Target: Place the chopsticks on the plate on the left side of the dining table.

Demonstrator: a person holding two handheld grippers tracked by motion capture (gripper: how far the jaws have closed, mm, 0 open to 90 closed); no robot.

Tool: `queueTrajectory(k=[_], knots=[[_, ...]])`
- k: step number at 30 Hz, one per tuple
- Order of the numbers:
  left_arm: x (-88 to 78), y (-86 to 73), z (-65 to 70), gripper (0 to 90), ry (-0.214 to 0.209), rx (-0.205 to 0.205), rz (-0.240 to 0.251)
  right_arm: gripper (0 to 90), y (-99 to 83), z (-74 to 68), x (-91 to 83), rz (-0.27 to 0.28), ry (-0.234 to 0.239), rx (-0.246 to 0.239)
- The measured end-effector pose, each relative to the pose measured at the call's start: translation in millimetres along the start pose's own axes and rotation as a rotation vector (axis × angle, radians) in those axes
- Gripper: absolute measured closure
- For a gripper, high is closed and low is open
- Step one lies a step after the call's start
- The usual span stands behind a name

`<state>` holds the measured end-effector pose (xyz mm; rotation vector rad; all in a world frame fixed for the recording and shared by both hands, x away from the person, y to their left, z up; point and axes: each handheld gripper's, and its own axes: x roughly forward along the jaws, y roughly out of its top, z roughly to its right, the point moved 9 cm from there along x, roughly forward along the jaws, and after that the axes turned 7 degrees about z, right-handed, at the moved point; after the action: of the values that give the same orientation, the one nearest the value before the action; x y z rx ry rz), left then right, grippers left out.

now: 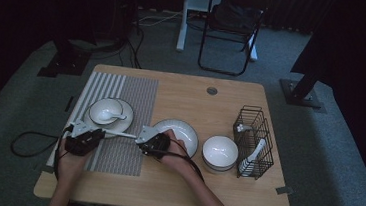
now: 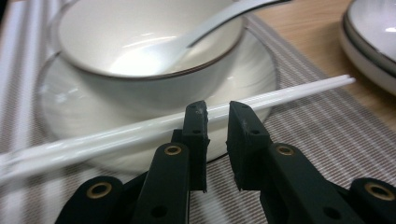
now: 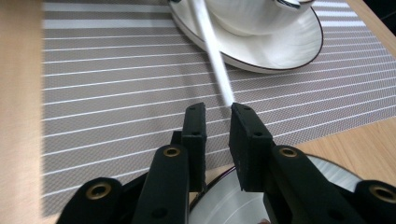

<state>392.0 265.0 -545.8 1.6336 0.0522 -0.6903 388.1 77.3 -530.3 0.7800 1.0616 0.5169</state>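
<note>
A pair of white chopsticks (image 1: pixel 120 134) lies across the striped placemat (image 1: pixel 135 104), its left part over the rim of a plate (image 1: pixel 125 120) that carries a bowl (image 1: pixel 106 110) with a white spoon (image 2: pixel 219 23). My left gripper (image 1: pixel 99 135) sits at the chopsticks' left part. In the left gripper view the chopsticks (image 2: pixel 289 93) pass just behind its tips (image 2: pixel 217 112), whose jaws stand narrowly apart with nothing pinched. My right gripper (image 1: pixel 142 138) faces the other end. There the chopstick tip (image 3: pixel 227 95) stops just beyond its narrowly parted jaws (image 3: pixel 218 112), untouched.
A second plate (image 1: pixel 186 131) lies on bare wood under my right hand, a white bowl (image 1: pixel 220 153) to its right. A black wire rack (image 1: pixel 254 134) with white spoons (image 1: pixel 257 152) stands at the right. A folding chair (image 1: pixel 230 32) stands beyond the table.
</note>
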Motion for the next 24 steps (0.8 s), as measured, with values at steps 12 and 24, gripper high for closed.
queueTrajectory(k=[12, 24], knots=[[-30.1, -22.2, -48.2, 78.5, 0.123, -0.072, -0.007, 71.7, -6.6, -19.5, -28.6, 0.071, -0.006, 0.027], [-32.8, -26.3, -69.6, 78.5, 0.173, -0.098, -0.004, 70.9, -17.0, -24.7, -37.1, 0.088, -0.010, 0.052]])
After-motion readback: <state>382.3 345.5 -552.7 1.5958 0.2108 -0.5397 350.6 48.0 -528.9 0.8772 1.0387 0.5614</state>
